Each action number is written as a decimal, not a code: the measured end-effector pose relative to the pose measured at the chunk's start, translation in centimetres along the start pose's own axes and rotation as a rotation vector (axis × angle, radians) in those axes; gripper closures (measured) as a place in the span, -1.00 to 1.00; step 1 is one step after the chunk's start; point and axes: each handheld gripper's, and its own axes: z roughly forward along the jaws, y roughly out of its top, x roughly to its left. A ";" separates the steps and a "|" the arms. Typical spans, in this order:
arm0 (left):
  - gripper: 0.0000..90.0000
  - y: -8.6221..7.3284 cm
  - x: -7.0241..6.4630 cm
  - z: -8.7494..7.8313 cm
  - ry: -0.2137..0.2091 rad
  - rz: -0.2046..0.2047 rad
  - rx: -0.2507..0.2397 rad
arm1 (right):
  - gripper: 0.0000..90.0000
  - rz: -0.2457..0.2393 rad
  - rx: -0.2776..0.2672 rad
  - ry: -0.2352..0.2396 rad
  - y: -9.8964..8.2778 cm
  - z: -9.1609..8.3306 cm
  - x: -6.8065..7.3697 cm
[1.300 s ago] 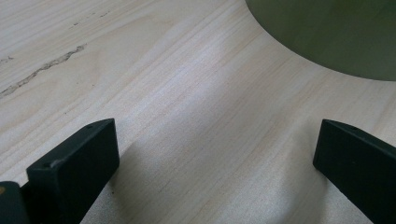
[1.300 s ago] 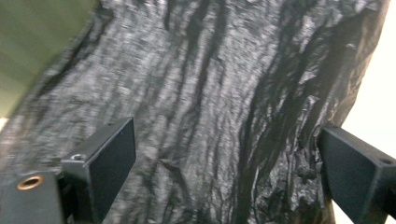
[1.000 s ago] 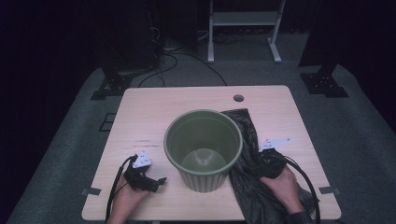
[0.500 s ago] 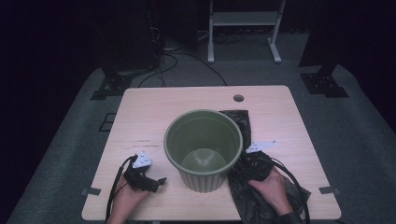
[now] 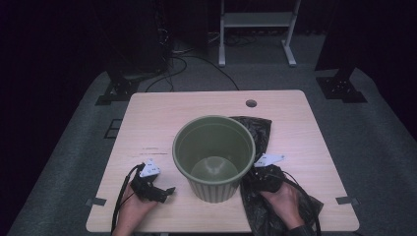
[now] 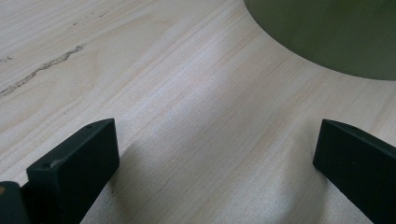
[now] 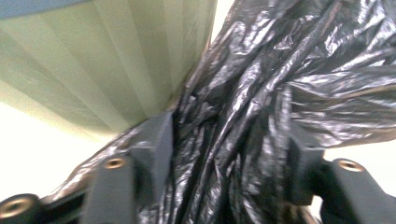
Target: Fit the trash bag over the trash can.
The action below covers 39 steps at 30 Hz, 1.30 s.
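Bag: a crumpled black plastic bag (image 5: pixel 260 162) lies on the bench just right of the bin, touching its wall and running from beside the rim toward the near edge.
Bin: a ribbed green bin (image 5: pixel 214 156) stands upright near the middle of the bench, open and with nothing inside.
Right gripper: the right gripper (image 5: pixel 266 178) sits on the bag close against the bin's lower wall; its jaws have just been closing and a thick gathered fold of the plastic fills the gap between them, both pads pressed into it in the right gripper view (image 7: pixel 229 154).
Left gripper: the left gripper (image 5: pixel 156 189) rests low over bare wood to the left of the bin, jaws wide apart with nothing between them (image 6: pixel 215 158).
Progress: judged from this, the work looks like lining the bin with the bag; the grab is just made, while lifting the bag, opening it and fitting it over the rim are all left to do.
Surface: a pale wood bench (image 5: pixel 157 123) with a small round cable hole (image 5: pixel 251 103) near the far edge and a faint scuff on the left.
Room: dark, grey carpet, a white metal stand (image 5: pixel 255 29) and cables behind.
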 end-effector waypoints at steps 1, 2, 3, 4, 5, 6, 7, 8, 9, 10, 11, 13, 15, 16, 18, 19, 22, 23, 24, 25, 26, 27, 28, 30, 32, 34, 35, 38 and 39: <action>-1.00 0.0 0.0 0.0 0.000 -0.001 0.000 | 0.26 -0.004 -0.001 0.005 0.0 -0.1 0.0; -1.00 0.0 0.0 0.0 0.000 0.000 0.000 | 0.36 -0.005 -0.001 0.008 0.0 -0.1 0.0; -1.00 0.0 0.0 0.0 0.000 0.000 0.000 | 0.48 -0.006 -0.003 0.011 -0.1 -0.2 0.0; -1.00 0.0 0.0 0.0 0.000 0.000 0.000 | 0.48 -0.006 -0.003 0.011 -0.1 -0.2 0.0; -1.00 0.0 0.0 0.0 0.000 0.000 0.000 | 0.68 -0.004 -0.005 0.023 -0.1 -0.3 0.0; -1.00 0.0 0.0 0.0 0.000 0.000 0.000 | 0.75 -0.002 -0.006 0.027 -0.2 -0.3 -0.1; -1.00 0.0 0.0 0.0 0.000 0.000 0.000 | 0.84 -0.004 -0.007 0.033 -0.2 -0.3 -0.1; -1.00 0.0 0.0 0.0 0.000 0.000 0.000 | 0.89 -0.004 -0.008 0.037 -0.3 -0.3 -0.1; -1.00 0.0 0.0 0.0 0.000 0.000 0.000 | 0.93 0.004 -0.012 0.047 -0.3 -0.3 -0.2; -1.00 0.0 0.0 0.0 0.000 0.000 0.000 | 0.93 0.004 -0.012 0.047 -0.3 -0.3 -0.2; -1.00 0.0 0.0 0.0 0.000 0.000 0.000 | 0.96 0.007 -0.013 0.056 -0.3 -0.3 -0.2; -1.00 0.0 0.0 0.0 0.000 0.000 0.000 | 0.97 0.002 -0.012 0.061 -0.4 -0.4 -0.3; -1.00 0.0 0.0 0.0 0.000 0.000 0.000 | 0.98 -0.002 -0.012 0.061 -0.4 -0.4 -0.3; -1.00 0.0 0.0 0.0 0.000 0.000 0.000 | 0.98 -0.002 -0.011 0.063 -0.4 -0.4 -0.3; -1.00 0.0 0.0 0.0 0.000 0.000 0.000 | 0.98 -0.002 -0.017 0.072 -0.4 -0.6 -0.3; -1.00 0.0 0.0 0.0 0.000 0.000 0.000 | 0.98 -0.005 -0.032 0.091 -0.3 -0.9 -0.2; -1.00 0.0 0.0 0.0 0.000 0.000 0.000 | 0.98 -0.006 -0.053 0.113 0.0 -1.6 -0.2; -1.00 0.0 0.0 0.0 0.000 0.000 0.000 | 0.98 -0.007 -0.066 0.125 0.1 -2.0 -0.1; -1.00 0.0 0.0 0.0 0.000 0.000 0.000 | 0.98 -0.007 -0.072 0.132 0.2 -2.3 -0.1; -1.00 0.0 0.0 0.0 0.000 0.000 0.000 | 0.97 -0.009 -0.082 0.142 0.3 -2.6 -0.1; -1.00 0.0 0.0 0.0 0.000 0.000 0.000 | 0.97 -0.005 -0.092 0.156 0.4 -3.0 -0.1; -1.00 0.0 0.0 0.0 0.000 0.000 0.000 | 0.97 -0.010 -0.100 0.166 0.6 -3.3 -0.1; -1.00 0.0 0.0 0.0 0.000 0.000 0.000 | 0.97 -0.010 -0.100 0.166 0.6 -3.3 -0.1; -1.00 0.0 0.0 0.0 0.000 0.000 0.000 | 0.97 -0.031 -0.114 0.205 1.2 -4.6 0.0; -1.00 0.0 0.0 0.0 0.000 0.000 0.000 | 0.97 -0.038 -0.127 0.240 1.5 -5.3 0.1; -1.00 0.0 0.0 0.0 0.000 0.000 0.000 | 0.97 -0.050 -0.142 0.271 1.9 -6.2 0.1; -1.00 0.0 0.0 0.0 0.000 0.000 0.000 | 0.97 -0.061 -0.151 0.287 2.0 -6.7 0.1; -1.00 0.0 0.0 0.0 0.000 -0.001 0.000 | 0.97 -0.076 -0.174 0.321 2.5 -7.8 0.2; -1.00 0.0 0.0 0.0 0.000 0.000 0.000 | 0.97 -0.083 -0.184 0.343 2.7 -8.2 0.2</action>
